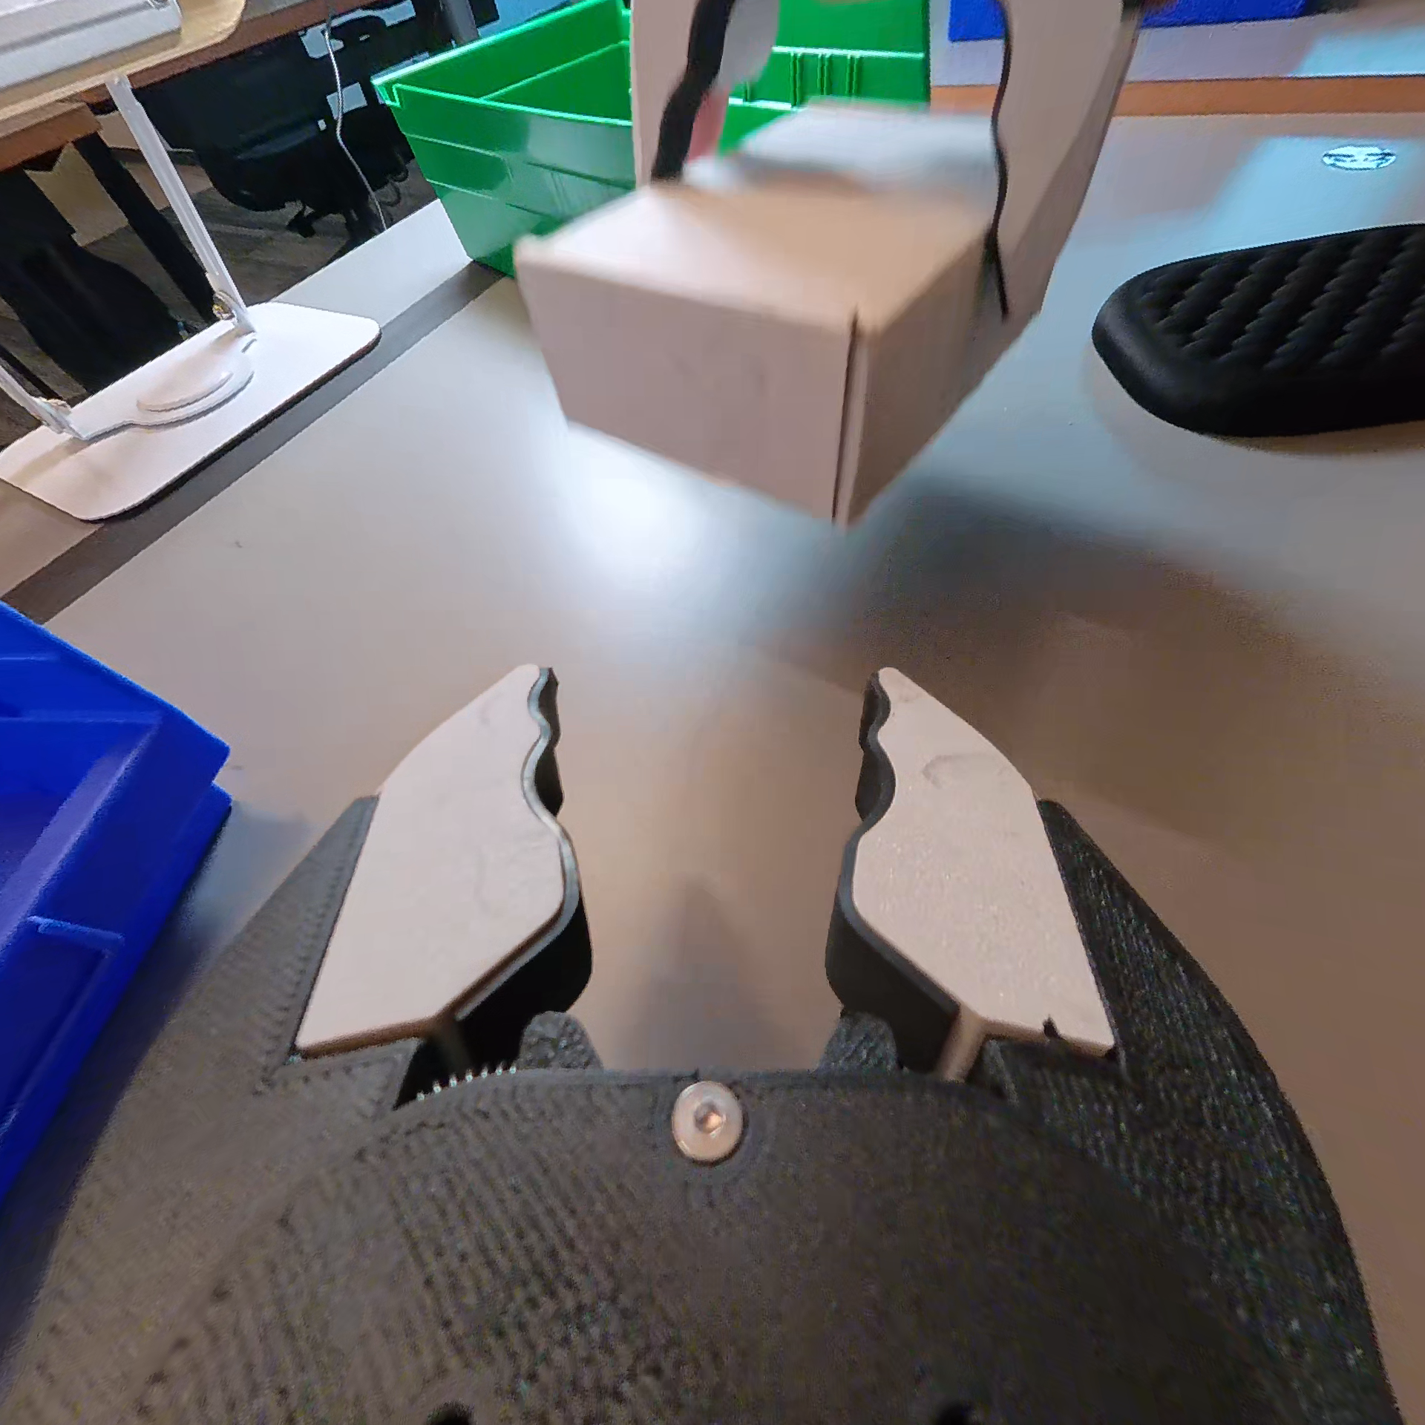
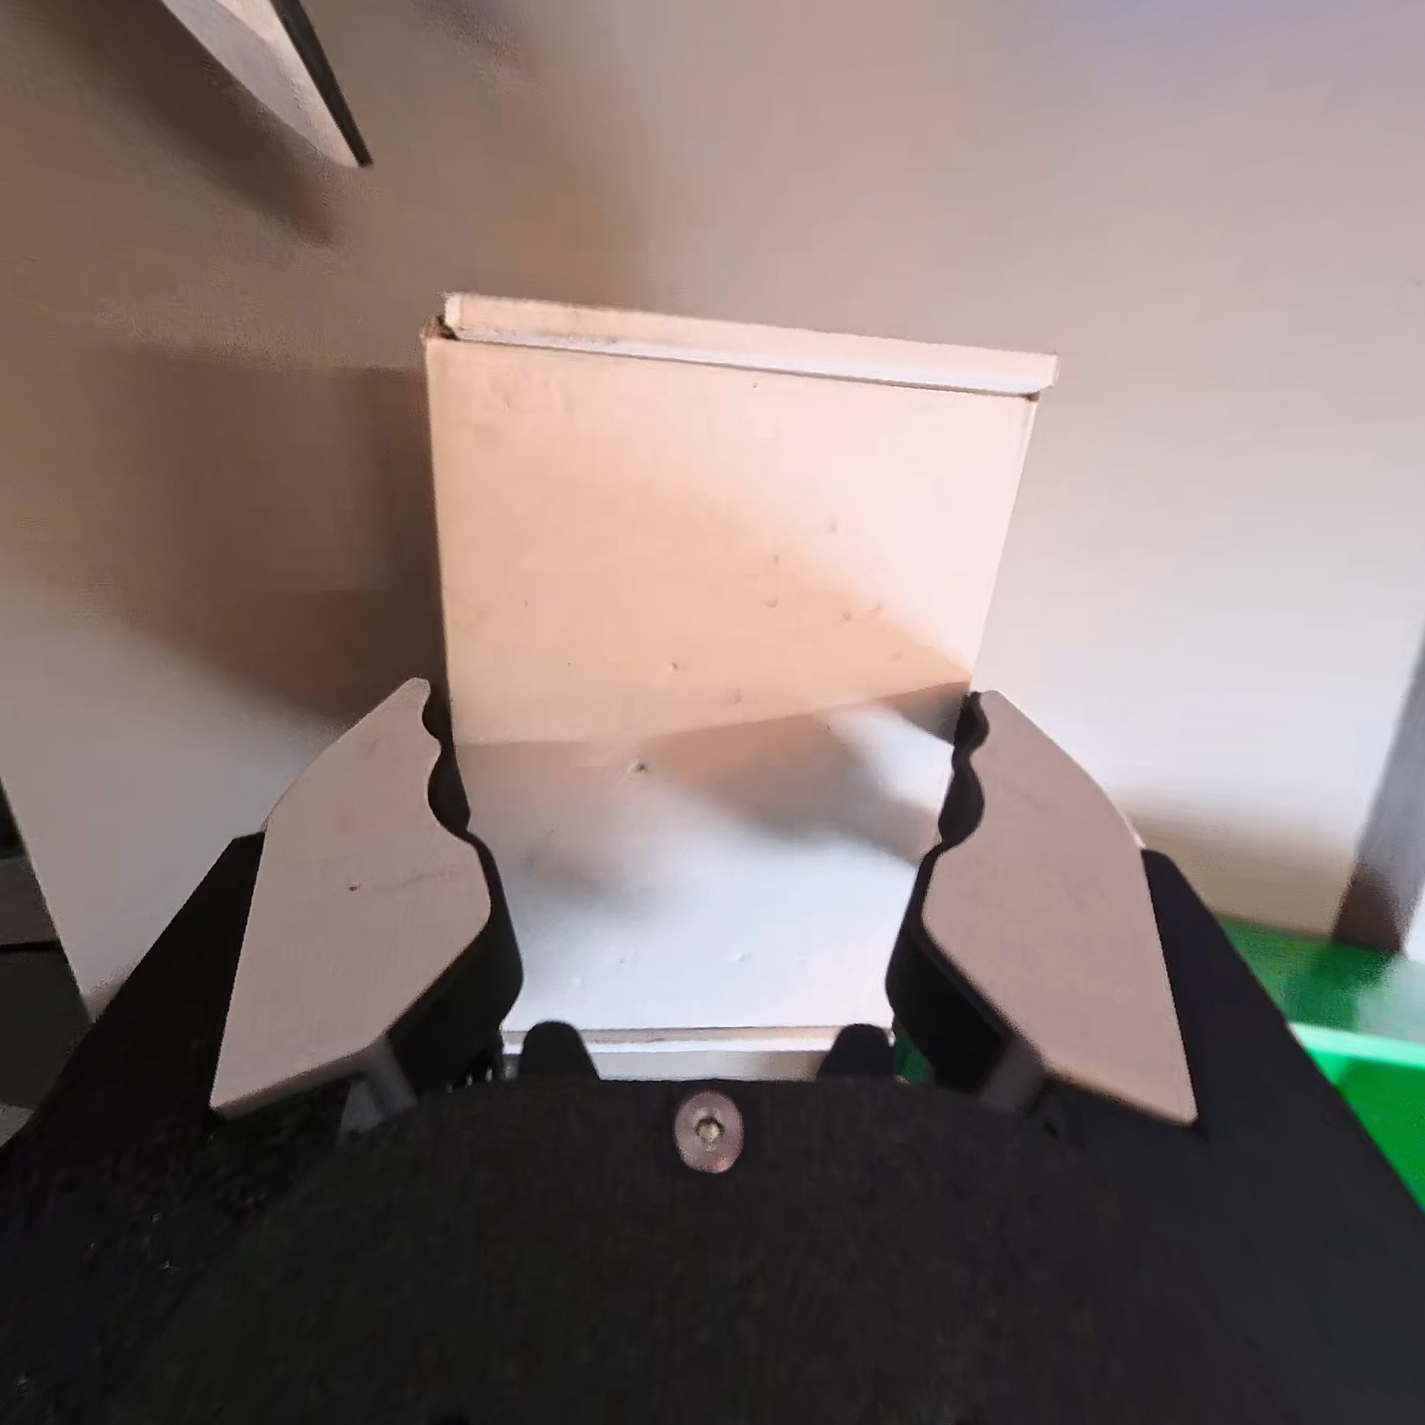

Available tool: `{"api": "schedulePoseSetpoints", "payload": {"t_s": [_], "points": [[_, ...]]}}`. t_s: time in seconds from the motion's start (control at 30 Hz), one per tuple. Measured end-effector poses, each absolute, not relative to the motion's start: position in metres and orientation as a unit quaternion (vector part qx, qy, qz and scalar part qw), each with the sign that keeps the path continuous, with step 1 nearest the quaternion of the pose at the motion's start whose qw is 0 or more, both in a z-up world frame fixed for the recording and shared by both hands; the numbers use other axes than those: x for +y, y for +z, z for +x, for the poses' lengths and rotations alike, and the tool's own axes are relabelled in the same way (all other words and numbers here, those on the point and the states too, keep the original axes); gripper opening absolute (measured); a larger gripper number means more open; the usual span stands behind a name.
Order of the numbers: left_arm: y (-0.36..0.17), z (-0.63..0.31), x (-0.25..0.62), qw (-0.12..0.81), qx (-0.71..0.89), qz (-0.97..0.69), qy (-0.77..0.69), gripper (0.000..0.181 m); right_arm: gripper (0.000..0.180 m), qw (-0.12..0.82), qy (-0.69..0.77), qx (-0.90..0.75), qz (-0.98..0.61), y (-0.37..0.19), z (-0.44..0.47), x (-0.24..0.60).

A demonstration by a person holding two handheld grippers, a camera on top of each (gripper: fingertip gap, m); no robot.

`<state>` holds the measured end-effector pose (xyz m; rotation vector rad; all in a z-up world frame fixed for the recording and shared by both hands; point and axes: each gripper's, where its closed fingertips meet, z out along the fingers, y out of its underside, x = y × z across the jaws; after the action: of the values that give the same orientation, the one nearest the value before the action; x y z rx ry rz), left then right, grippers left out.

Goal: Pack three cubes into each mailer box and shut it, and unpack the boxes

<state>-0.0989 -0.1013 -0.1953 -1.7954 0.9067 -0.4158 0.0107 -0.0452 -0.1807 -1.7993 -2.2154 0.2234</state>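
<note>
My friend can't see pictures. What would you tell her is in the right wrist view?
A closed white mailer box sits gripped between the wide-spread fingers of the right gripper, seen from above over a pale table. A bit of green bin shows at lower right.

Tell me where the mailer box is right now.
The mailer box sits between the right gripper's fingers in the right wrist view. In the left wrist view it is ahead, lifted off the table, near the green bin.
</note>
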Motion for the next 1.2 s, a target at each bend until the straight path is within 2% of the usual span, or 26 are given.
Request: {"api": "schedulePoseSetpoints", "payload": {"t_s": [0.23, 0.4, 0.63, 0.83, 1.2], "points": [[-0.201, -0.097, -0.100, 0.511, 0.387, -0.751, -0.158, 0.074, 0.121, 0.187, 0.000, -0.713, -0.676, -0.112, 0.091, 0.020], [-0.200, -0.097, -0.099, 0.512, 0.381, -0.753, -0.159, 0.074, 0.121, 0.187, -0.073, -0.664, -0.721, -0.098, 0.152, 0.087], [-0.197, -0.099, -0.097, 0.521, 0.366, -0.753, -0.164, 0.074, 0.121, 0.164, -0.144, -0.618, -0.755, -0.128, 0.200, 0.173], [-0.197, -0.101, -0.093, 0.520, 0.352, -0.758, -0.174, 0.073, 0.122, 0.143, -0.136, -0.613, -0.765, -0.169, 0.200, 0.227], [-0.198, -0.106, -0.085, 0.518, 0.323, -0.765, -0.203, 0.072, 0.121, 0.099, -0.160, -0.668, -0.720, -0.214, 0.193, 0.271]]}}
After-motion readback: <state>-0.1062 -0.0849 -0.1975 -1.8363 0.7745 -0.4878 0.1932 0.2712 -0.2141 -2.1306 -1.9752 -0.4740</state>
